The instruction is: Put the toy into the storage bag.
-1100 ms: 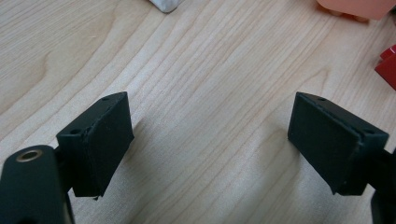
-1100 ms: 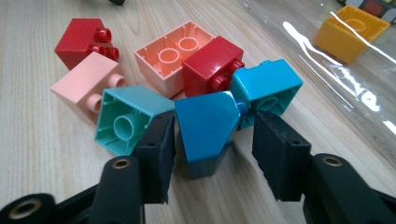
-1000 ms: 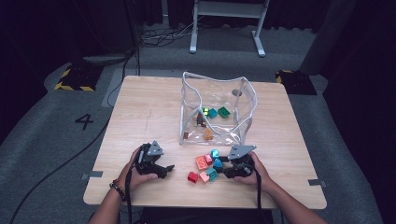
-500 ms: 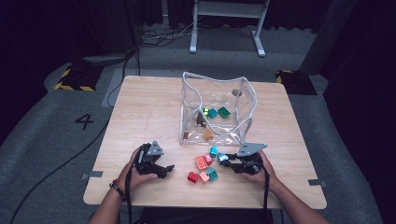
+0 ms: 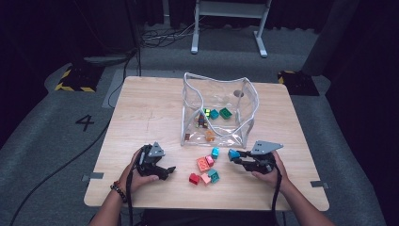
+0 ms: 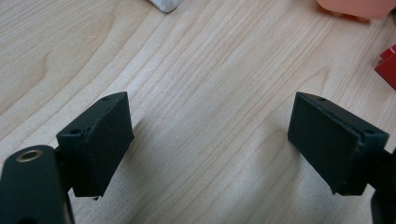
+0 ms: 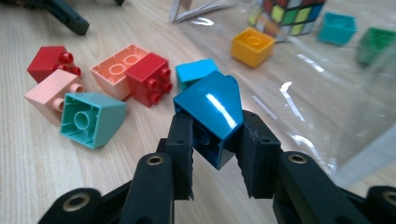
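We have the blue block [image 7: 210,112] clenched in our right gripper [image 7: 215,154], lifted just off the table [image 5: 141,113]. Its jaws have just been closing on it. Loose blocks [image 5: 205,169] lie between it and our left gripper [image 5: 162,172], which rests spread wide and empty. The clear bag [image 5: 244,127] stands just beyond.

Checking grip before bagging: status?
Right gripper shut on blue block. Left gripper open, holding nothing. Clear bag ahead, nothing blocking.
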A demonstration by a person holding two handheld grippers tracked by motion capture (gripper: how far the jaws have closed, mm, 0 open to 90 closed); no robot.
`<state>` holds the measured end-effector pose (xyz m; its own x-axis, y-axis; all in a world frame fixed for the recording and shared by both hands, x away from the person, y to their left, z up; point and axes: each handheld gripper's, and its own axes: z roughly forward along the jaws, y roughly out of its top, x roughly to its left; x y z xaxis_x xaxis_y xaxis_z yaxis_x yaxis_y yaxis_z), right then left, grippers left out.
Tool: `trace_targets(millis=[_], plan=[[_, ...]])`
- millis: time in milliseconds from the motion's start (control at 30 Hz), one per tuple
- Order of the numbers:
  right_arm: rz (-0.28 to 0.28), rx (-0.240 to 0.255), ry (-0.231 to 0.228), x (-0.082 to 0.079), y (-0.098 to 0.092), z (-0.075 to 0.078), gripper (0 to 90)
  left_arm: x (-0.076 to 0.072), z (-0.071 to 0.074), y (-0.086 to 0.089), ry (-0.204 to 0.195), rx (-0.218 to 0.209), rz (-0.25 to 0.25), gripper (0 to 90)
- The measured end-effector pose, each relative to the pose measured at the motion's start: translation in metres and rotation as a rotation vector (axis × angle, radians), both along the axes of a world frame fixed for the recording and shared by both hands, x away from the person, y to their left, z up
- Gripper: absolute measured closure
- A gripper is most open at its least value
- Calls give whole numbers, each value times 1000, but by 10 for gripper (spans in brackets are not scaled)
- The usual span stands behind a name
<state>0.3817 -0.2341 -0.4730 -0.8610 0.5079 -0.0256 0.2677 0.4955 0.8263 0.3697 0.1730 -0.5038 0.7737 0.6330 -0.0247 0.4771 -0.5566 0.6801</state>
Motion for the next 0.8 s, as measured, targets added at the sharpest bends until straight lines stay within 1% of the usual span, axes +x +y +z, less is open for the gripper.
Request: trace_targets(millis=[67, 100, 133, 300, 333, 433, 500, 567, 600, 633, 700, 733, 800], plan=[[-8, 5, -3, 0, -3, 2, 680, 0, 0, 0, 0, 0, 0, 141], [-17, 7, -10, 0, -7, 4, 680, 0, 0, 0, 0, 0, 0, 141], [-30, 26, -18, 2, -15, 8, 680, 0, 0, 0, 0, 0, 0, 141], [-81, 53, -41, 5, -34, 18, 680, 0, 0, 0, 0, 0, 0, 141], [-81, 53, -41, 5, -34, 18, 680, 0, 0, 0, 0, 0, 0, 141], [-119, 71, -53, 6, -47, 24, 681, 0, 0, 0, -1, 1, 0, 141], [-140, 74, -71, 8, -52, 27, 681, 0, 0, 0, 0, 0, 0, 141], [-155, 77, -76, 8, -56, 30, 681, 0, 0, 0, 0, 0, 0, 141], [-174, 90, -79, 9, -59, 32, 681, 0, 0, 0, 0, 0, 0, 142], [-179, 88, -86, 11, -62, 34, 681, 0, 0, 0, 0, 0, 0, 141], [-184, 90, -88, 12, -64, 35, 681, 0, 0, 0, 0, 0, 0, 142], [-203, 101, -91, 15, -69, 38, 681, 0, 0, 0, 0, 0, 0, 141], [-219, 109, -92, 19, -74, 41, 681, 0, 0, 0, 0, 1, 0, 141]])
